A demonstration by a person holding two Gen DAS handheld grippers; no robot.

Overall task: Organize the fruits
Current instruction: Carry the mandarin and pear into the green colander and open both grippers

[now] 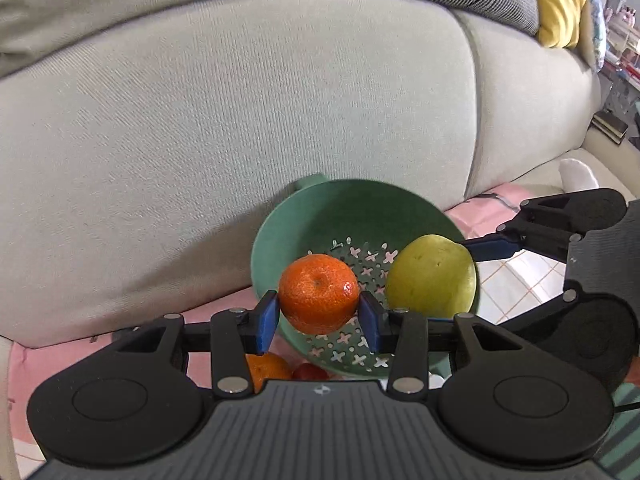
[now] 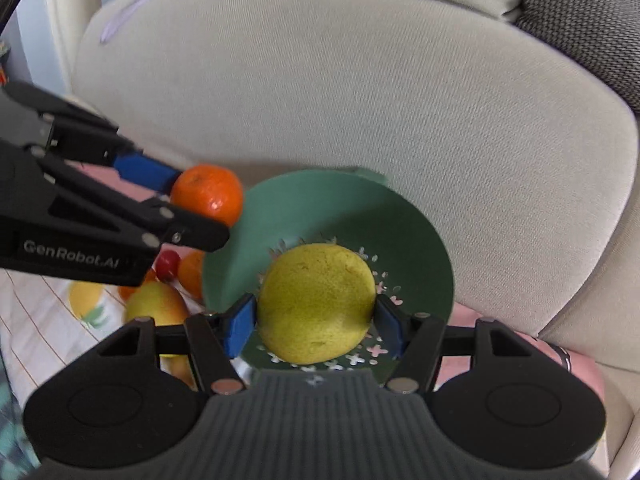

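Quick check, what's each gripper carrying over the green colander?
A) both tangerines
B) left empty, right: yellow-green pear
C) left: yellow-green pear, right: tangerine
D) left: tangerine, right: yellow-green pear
D: the left gripper has its blue pads pressed on the tangerine, and the right gripper clamps the yellow-green pear, both above the green colander.

In the right wrist view, the right hand-held gripper (image 2: 316, 326) clamps a yellow-green pear (image 2: 316, 302) between its 2 blue pads (image 2: 240, 328), held above the perforated bottom of a green colander (image 2: 336, 208) that sits in front of a beige sofa cushion (image 2: 360, 80). At the left, the left hand-held gripper (image 2: 180, 200) grips an orange mandarin (image 2: 210, 192) beside the colander's rim. Below it, a small red fruit (image 2: 167, 262), more oranges (image 2: 192, 274) and a yellow-red fruit (image 2: 158, 306) lie on a light striped cloth (image 2: 40, 320).
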